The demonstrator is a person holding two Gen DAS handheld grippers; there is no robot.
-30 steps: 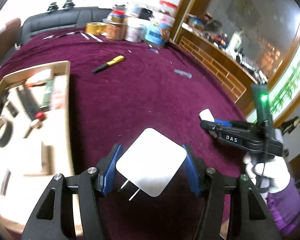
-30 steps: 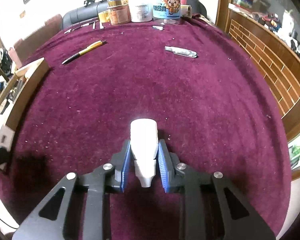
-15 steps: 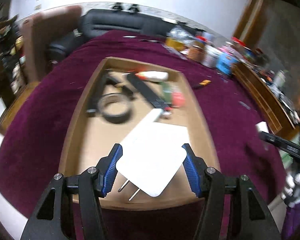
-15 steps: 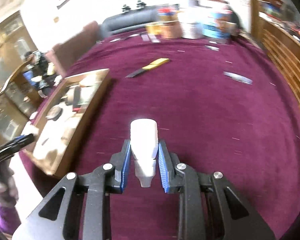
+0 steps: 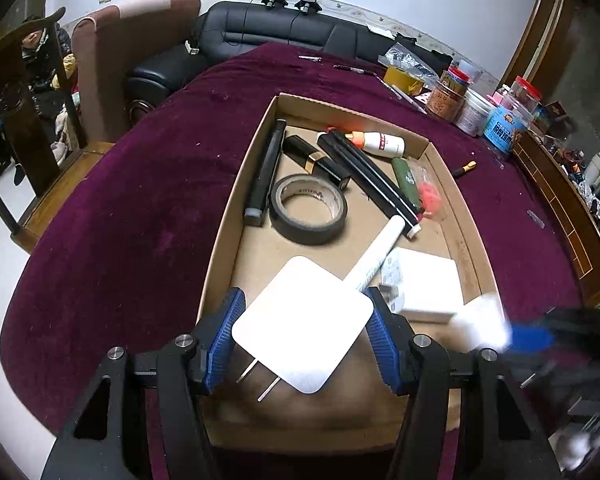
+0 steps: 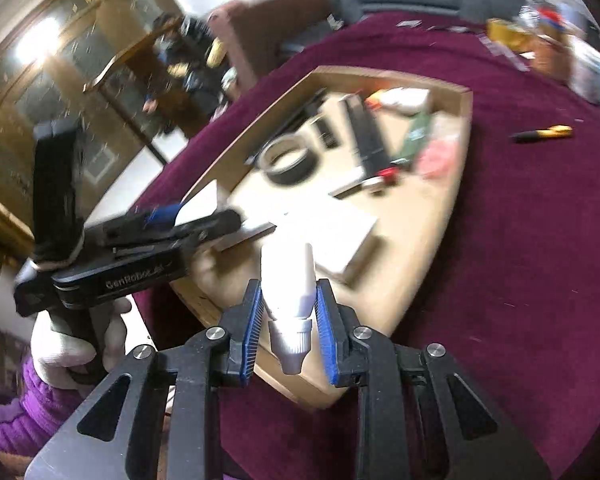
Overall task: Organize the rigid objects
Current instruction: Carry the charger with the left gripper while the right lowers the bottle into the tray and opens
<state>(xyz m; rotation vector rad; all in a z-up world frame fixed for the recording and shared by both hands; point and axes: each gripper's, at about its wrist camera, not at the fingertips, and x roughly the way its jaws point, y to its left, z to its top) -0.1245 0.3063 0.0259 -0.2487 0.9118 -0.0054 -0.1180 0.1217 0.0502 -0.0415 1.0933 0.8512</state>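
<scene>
Basically one cardboard box [image 5: 236,196] sits on the maroon table [image 5: 132,208], ahead of and below both sets of jaws. Inside: one roll of black tape [image 5: 308,210], one glue bottle [image 5: 376,143] with orange tip at the far end, one long black bar [image 5: 265,172] along the left wall, one black-and-gold tube [image 5: 316,159], one black strip [image 5: 370,178], one green tube [image 5: 406,182], one pink packet [image 5: 430,196], one white stick [image 5: 376,254], one white block [image 5: 424,286] just right of the left jaws.

Left gripper [image 5: 303,336] is clamped on a flat white charger [image 5: 302,322], prongs pointing back toward the camera, held above the box's near end. Right gripper [image 6: 288,322] is clamped on a small white bottle [image 6: 288,280], over the near corner of the box [image 6: 458,200]; that view is blurred. A white-gloved hand [image 6: 74,344] holds the left tool, left of the right jaws.

Outside the box, far right: a cluster of jars [image 5: 480,108], count unclear, and one yellow-black pen [image 6: 544,133] on the cloth.
</scene>
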